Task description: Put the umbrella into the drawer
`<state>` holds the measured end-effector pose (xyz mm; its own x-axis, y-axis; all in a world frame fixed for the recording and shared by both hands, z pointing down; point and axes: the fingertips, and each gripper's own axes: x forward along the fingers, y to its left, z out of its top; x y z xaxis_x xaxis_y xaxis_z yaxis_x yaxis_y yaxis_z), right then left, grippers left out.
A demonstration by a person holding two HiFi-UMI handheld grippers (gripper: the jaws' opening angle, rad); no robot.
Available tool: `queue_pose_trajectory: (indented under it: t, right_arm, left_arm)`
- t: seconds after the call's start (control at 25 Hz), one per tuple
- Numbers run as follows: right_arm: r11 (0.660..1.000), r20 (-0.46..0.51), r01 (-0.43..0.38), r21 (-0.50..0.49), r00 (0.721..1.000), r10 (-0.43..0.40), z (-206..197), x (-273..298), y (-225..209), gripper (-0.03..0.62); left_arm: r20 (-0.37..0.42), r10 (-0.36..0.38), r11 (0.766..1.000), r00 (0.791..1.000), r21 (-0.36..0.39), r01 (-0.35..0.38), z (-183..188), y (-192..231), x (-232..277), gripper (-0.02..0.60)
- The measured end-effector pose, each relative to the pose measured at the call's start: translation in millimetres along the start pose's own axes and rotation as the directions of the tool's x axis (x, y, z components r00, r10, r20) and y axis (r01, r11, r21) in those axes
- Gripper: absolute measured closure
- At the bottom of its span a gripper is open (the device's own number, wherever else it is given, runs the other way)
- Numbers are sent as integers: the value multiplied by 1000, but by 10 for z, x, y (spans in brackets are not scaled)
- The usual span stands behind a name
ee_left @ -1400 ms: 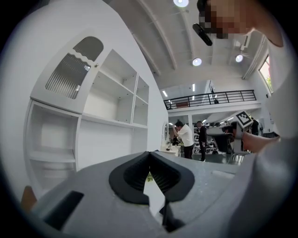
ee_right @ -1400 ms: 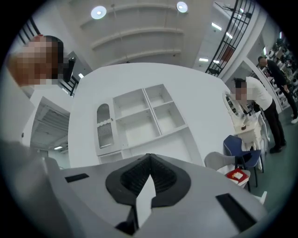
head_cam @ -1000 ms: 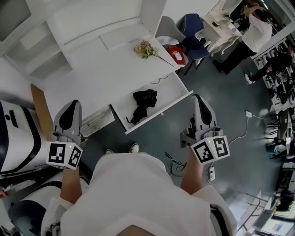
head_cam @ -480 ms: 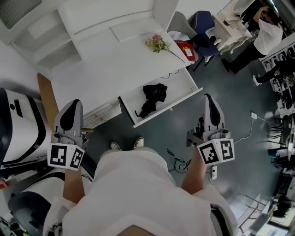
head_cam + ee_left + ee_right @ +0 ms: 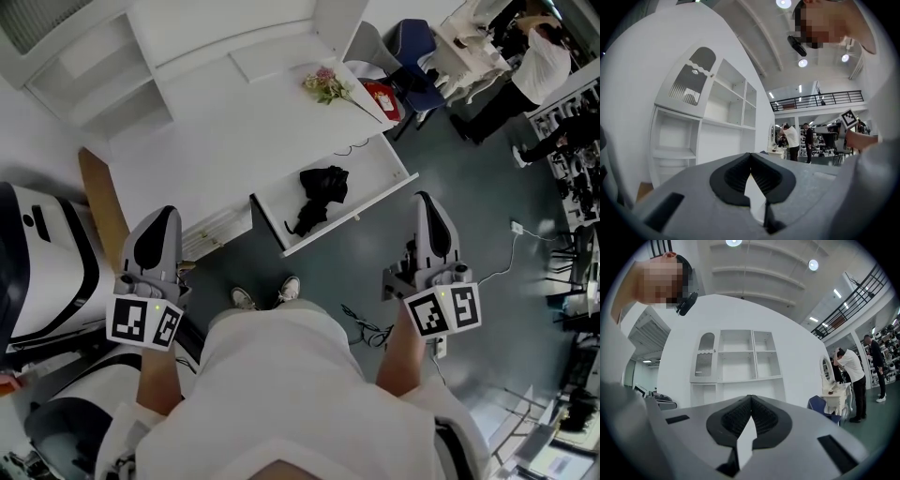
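Note:
A black folded umbrella (image 5: 320, 191) lies inside the open white drawer (image 5: 377, 172) of the white cabinet (image 5: 234, 112), seen in the head view. My left gripper (image 5: 157, 225) is held level to the left of the drawer and well short of it, its jaws shut and empty. My right gripper (image 5: 427, 208) hangs over the grey floor just right of the drawer's front corner, also shut with nothing in it. In the left gripper view the left gripper (image 5: 750, 156) has its pads together. The right gripper (image 5: 750, 398) looks the same in its own view.
Pink flowers (image 5: 328, 85) and a red item (image 5: 383, 97) lie on the cabinet top. A blue chair (image 5: 413, 47) and a person (image 5: 544, 58) are at the far right. A wooden board (image 5: 101, 199) and a white machine (image 5: 37, 267) stand left. Cables (image 5: 367, 328) lie on the floor.
The cabinet and drawer have slid right and slightly up in the head view, and the shoes show more. Both grippers shifted a little with it and stayed shut.

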<state>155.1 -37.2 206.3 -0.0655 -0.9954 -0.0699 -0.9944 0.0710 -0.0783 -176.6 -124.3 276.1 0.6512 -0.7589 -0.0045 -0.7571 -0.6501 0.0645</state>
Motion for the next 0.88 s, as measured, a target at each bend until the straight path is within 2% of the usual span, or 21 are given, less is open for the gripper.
queue_pose_trajectory:
  t: [0.24,0.44,0.64,0.88]
  right_arm:
    - [1000,-2,24,9,1000,-24,-81,-34,114,594]
    - [1000,-29,19,-4,999,-19,-160,-46,250,594]
    - [999,-28,33,-20,999,-33,-144,-88,294,594]
    - [998,-37,49,-32,998,-50,-159,-123,359,594]
  left_arm:
    - [-5,-27,1000,1000,-15,27,-83,58,-57,569]
    - [42,-24,1000,999,0,24,7,108,-132,569]
    - [61,-53,999,997,-3,53,13,58,-137,569]
    - [48,-87,994,995,-58,90,-29,87,-129,569]
